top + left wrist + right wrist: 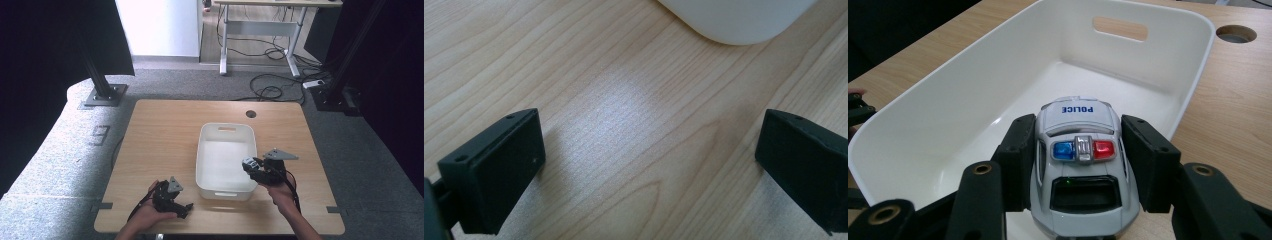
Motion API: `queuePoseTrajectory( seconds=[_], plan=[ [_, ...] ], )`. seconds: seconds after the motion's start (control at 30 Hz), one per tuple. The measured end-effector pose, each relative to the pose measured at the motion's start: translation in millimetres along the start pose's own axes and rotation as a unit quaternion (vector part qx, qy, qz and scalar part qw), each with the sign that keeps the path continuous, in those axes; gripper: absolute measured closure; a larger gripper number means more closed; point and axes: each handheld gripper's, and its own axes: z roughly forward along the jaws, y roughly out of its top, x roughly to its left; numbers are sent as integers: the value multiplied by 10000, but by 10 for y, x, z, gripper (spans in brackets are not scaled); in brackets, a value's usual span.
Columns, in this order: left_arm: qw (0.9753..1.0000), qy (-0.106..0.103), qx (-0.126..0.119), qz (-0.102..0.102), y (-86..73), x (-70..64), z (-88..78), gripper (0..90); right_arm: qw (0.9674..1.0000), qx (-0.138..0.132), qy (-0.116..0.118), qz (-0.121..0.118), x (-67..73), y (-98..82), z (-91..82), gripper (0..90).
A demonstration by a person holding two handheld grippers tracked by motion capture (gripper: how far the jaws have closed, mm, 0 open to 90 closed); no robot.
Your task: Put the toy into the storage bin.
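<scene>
A white toy police car (1080, 160) with blue and red roof lights sits between the jaws of my right gripper (1075, 150), which is shut on its sides. The car hangs over the near right part of a white plastic bin (1193, 65). From above, the right gripper (252, 165) holds the car (248, 162) at the bin's (225, 129) right rim. My left gripper (186, 206) rests on the table near the front edge, left of the bin. Its jaws stand wide open over bare wood (634, 140), with nothing between them.
The wooden table (150, 140) has a round cable hole (251, 114) behind the bin. A bin corner (734, 20) lies just ahead of the left gripper. Beyond the table are carpet, a desk frame (260, 30) and cables on the floor.
</scene>
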Motion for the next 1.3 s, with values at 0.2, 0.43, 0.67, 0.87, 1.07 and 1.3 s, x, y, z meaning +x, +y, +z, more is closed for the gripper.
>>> queuePoseTrajectory(
  seconds=[0.2,0.43,0.67,0.87,1.07,1.3],
  plan=[
    [10000,0,1,2,0,0,0,0,10000,20,38,-61,50,-4,20,502],
    [10000,1,-2,1,-1,0,0,0,9999,42,75,-103,95,-9,32,502],
    [10000,-1,-3,1,-1,0,0,0,9997,111,107,-191,156,-18,59,502],
    [10000,1,-5,-1,-1,0,0,0,9995,110,176,-252,215,-19,73,502],
    [10000,-8,-15,10,-1,1,2,0,9993,128,195,-294,252,-27,86,502],
    [10000,-9,-14,11,-1,2,2,0,9992,155,214,-297,271,-36,100,502]
  ],
)
